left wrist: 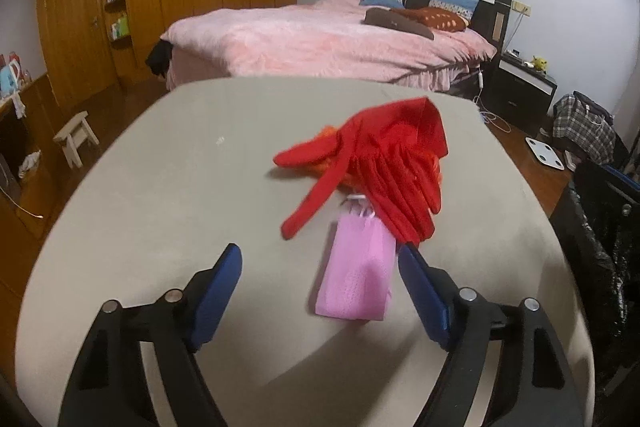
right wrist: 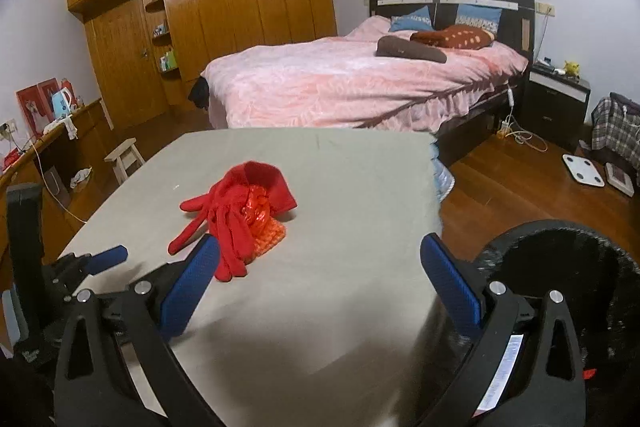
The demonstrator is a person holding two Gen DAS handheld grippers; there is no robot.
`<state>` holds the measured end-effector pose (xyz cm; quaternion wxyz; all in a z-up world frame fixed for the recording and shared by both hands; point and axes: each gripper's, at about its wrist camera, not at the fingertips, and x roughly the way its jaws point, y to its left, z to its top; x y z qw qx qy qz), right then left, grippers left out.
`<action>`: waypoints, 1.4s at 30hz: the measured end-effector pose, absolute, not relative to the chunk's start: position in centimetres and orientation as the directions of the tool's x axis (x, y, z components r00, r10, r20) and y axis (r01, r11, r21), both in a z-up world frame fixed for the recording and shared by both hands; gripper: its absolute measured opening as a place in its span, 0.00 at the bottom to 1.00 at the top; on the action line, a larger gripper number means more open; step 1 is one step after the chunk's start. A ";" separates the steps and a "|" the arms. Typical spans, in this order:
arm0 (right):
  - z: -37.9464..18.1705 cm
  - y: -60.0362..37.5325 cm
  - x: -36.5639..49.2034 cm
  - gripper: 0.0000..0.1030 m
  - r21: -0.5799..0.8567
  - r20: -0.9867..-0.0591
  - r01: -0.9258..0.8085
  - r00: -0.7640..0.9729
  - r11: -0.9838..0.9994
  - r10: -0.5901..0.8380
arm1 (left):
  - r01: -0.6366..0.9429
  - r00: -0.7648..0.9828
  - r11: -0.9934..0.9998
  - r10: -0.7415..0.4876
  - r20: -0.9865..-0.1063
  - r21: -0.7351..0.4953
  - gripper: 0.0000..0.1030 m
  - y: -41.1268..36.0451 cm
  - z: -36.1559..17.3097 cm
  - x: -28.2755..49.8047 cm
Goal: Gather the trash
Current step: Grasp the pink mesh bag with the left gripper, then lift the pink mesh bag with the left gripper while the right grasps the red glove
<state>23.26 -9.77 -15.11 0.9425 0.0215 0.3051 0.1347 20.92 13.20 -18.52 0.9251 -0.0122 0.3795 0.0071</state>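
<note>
Hovering over the grey table (left wrist: 160,187), the left gripper (left wrist: 320,259) has its jaws spread, the pink pouch (left wrist: 358,267) lying between them untouched, just below the red glove (left wrist: 384,163). The right gripper (right wrist: 320,259) gapes empty beside the black bin (right wrist: 560,287).

Grey tabletop (left wrist: 160,187), bearing a red glove (left wrist: 384,163) mid-surface over an orange mesh (right wrist: 272,231); pink folded pouch (left wrist: 360,275) touching the glove, toward the near edge.
</note>
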 end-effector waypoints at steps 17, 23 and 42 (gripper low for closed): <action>-17.0 -9.0 24.9 0.95 0.115 -0.594 -0.248 0.759 0.962 0.267 | 0.031 0.629 0.996 -0.089 -0.772 -0.089 0.41 12.1 -21.1 22.8; -17.0 -8.8 25.0 0.95 0.110 -0.592 -0.251 0.761 0.962 0.266 | 0.056 0.634 0.994 -0.106 -0.766 -0.092 0.16 11.5 -21.0 22.5; -15.8 -6.3 26.9 0.95 0.095 -0.567 -0.289 0.771 0.953 0.290 | -0.073 0.727 0.995 0.002 -0.687 -0.075 0.14 17.5 -16.7 19.8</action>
